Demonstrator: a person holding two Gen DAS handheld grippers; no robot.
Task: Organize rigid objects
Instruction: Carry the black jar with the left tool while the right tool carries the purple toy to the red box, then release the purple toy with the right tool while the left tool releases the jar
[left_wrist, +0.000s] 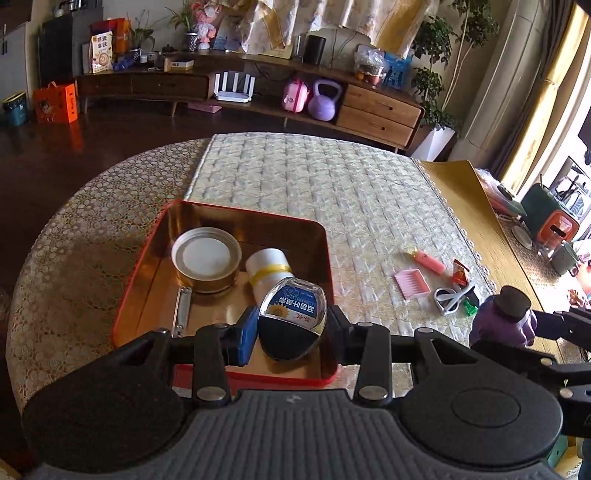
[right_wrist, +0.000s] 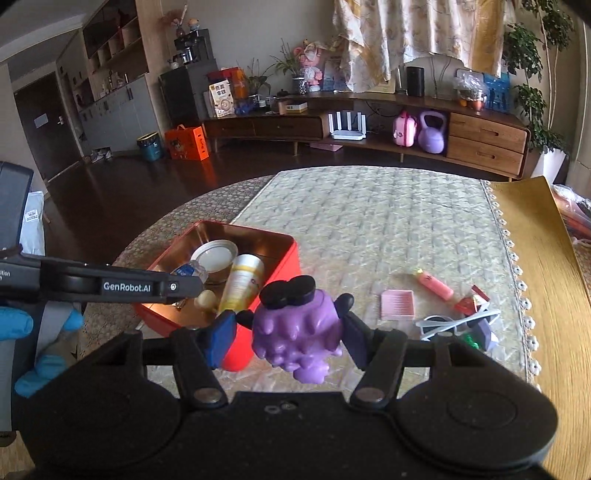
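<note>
Red tin (left_wrist: 155, 280): your drop target, at 10 o'clock; carry level
Left gripper (left_wrist: 291, 332): pinching the small bottle (left_wrist: 293, 314); release low
Right gripper (right_wrist: 291, 332): clamping the purple toy (right_wrist: 299, 332); follow

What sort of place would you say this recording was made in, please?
Most likely a home living room: a long wooden media cabinet against the wall, potted plants beside curtains, and a cloth-covered table.
</note>
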